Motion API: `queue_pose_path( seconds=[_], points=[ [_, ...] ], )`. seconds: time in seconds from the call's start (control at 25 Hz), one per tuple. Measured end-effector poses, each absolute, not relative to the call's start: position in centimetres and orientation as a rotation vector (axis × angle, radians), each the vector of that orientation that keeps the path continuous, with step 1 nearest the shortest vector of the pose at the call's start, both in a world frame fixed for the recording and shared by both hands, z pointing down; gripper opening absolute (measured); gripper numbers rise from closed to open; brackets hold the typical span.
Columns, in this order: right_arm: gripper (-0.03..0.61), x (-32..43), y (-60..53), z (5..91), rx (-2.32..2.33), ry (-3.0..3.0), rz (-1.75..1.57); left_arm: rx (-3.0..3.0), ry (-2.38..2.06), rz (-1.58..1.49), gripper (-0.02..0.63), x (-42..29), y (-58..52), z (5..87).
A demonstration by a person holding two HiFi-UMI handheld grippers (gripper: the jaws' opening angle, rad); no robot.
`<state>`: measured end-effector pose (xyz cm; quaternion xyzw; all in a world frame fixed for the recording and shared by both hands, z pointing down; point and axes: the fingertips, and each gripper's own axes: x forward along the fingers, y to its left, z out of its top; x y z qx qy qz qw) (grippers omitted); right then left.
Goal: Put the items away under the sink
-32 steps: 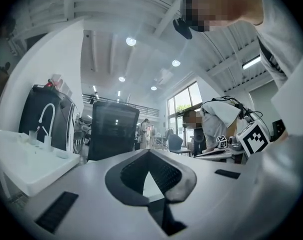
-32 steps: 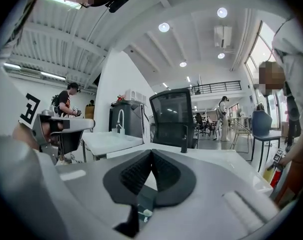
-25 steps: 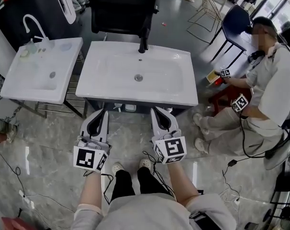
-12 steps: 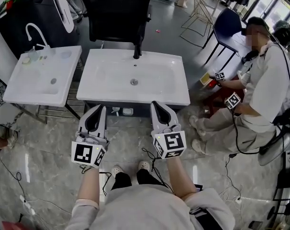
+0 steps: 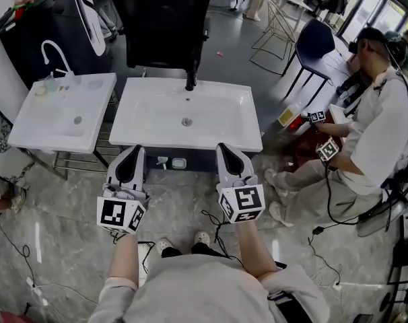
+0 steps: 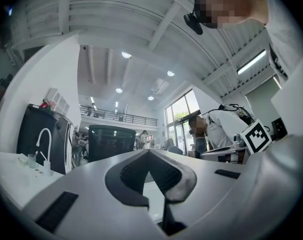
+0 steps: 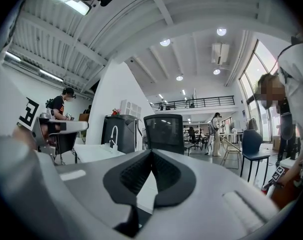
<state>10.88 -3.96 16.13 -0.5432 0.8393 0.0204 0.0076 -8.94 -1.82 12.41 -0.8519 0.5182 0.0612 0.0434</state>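
Sink sits before left tool and right tool, both closed.

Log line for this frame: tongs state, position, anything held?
left tongs: shut, empty | right tongs: shut, empty | position: both near front edge of white sink | held: nothing

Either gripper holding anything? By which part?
Nothing is held: the left gripper and the right gripper both have their jaws closed tip to tip, with nothing between them.
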Motion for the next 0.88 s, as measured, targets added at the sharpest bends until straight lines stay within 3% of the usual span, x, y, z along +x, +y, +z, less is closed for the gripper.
queue_pose_path(
  seconds=[0.88],
  points=[
    [0.011,11.4,-3.3,13.6,-1.681,2.579,0.111,-2.560,1.607,0.265,0.002,-8.5,-0.8,10.1]
  ],
)
